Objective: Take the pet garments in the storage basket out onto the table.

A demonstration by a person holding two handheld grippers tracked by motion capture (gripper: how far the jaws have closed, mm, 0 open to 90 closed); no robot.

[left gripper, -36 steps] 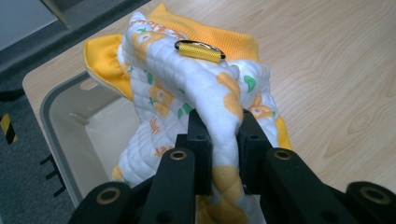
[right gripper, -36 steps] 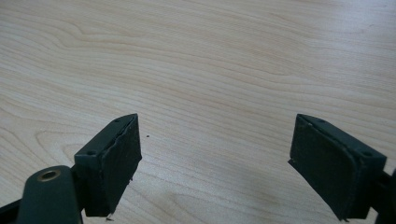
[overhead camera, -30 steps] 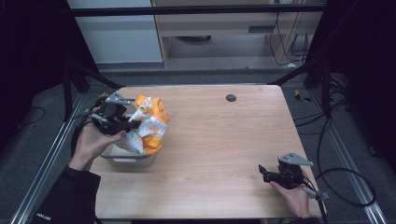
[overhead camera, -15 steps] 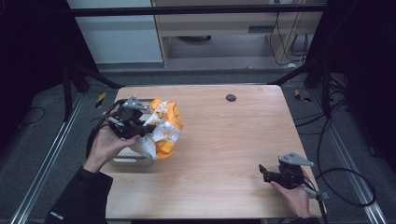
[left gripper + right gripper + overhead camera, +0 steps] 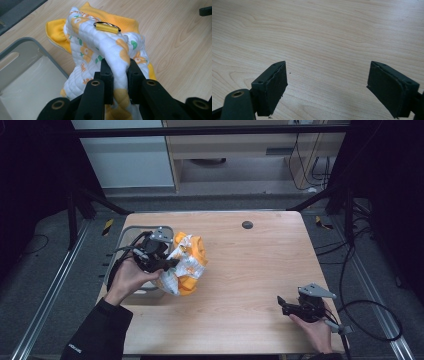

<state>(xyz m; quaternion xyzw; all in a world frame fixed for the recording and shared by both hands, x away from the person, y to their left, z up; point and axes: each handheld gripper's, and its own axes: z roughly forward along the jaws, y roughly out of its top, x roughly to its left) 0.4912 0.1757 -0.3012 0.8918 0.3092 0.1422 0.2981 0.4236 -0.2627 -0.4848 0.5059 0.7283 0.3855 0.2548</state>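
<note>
High view: the left claw [image 5: 167,264] is clamped on the quilted white-and-orange patterned cloth garment [image 5: 187,265], which hangs at the tabletop [image 5: 250,270] just right of the grey plastic bin [image 5: 125,237]; judged lifted out, laying flat remains. Left gripper view: both jaws pinch a fold below a yellow metal clip [image 5: 107,27]. Right gripper view: the right claw [image 5: 327,90] stands apart over bare wood, near right, obstructing nothing.
</note>
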